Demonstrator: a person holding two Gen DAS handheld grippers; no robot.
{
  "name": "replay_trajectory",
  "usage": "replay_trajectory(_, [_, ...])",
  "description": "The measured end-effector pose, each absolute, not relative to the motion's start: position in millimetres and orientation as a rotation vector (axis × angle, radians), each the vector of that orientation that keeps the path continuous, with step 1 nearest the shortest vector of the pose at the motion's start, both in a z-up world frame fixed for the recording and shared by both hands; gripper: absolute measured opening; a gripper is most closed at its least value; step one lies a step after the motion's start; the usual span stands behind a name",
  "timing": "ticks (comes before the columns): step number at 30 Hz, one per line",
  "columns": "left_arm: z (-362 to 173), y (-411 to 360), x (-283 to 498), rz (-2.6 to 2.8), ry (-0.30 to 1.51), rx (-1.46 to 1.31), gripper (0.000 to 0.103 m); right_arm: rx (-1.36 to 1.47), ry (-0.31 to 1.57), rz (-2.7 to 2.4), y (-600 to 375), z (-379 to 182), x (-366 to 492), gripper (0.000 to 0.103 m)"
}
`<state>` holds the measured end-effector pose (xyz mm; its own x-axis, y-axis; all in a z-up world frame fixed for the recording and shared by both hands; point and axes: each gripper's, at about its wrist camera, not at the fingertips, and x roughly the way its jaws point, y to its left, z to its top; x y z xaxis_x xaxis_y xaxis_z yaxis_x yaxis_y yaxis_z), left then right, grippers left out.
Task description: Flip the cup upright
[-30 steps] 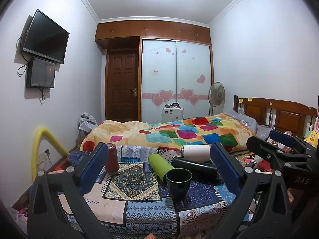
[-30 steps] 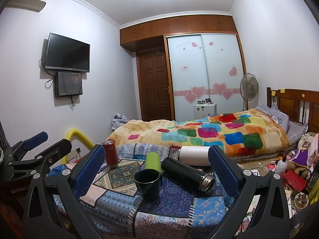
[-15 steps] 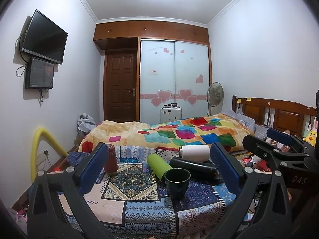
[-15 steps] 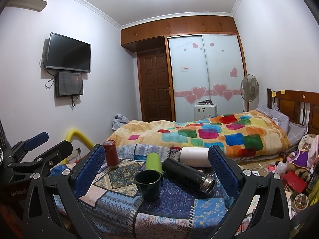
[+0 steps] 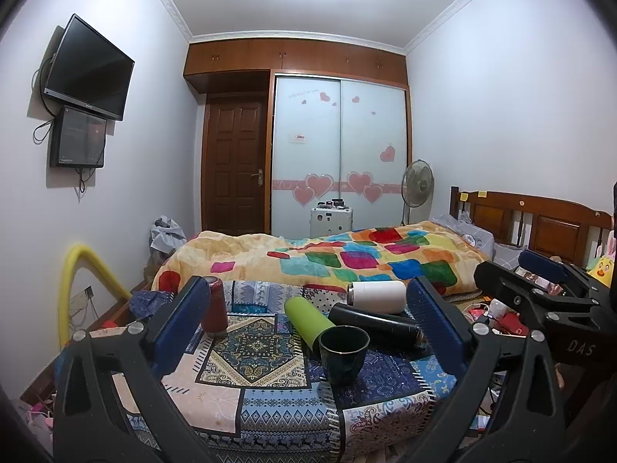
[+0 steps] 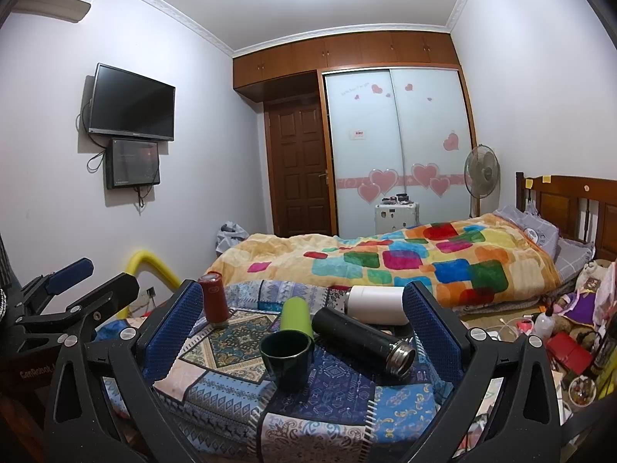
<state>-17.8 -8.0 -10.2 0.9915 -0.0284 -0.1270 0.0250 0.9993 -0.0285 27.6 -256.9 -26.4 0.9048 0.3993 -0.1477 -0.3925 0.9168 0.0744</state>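
Above the cloth (image 5: 246,393), both claws (image 5: 304,332) (image 6: 304,332) hover agape.

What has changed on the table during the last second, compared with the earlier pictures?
Nothing visibly changed. The dark green cup stands upright with its mouth up, and the left gripper and right gripper stay open, holding nothing. The bottles lie as before.

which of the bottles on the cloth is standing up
The red bottle at the far left stands upright; the green, black and white ones lie on their sides.
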Motion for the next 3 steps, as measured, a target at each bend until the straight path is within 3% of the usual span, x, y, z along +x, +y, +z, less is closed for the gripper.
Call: replay_trajectory(3, [-10.2, -8.8, -17.9, -0.024, 0.128, -0.023, 0.103, 0.045, 0.162, 0.41, -257.2, -26.5, 27.8, 0.103])
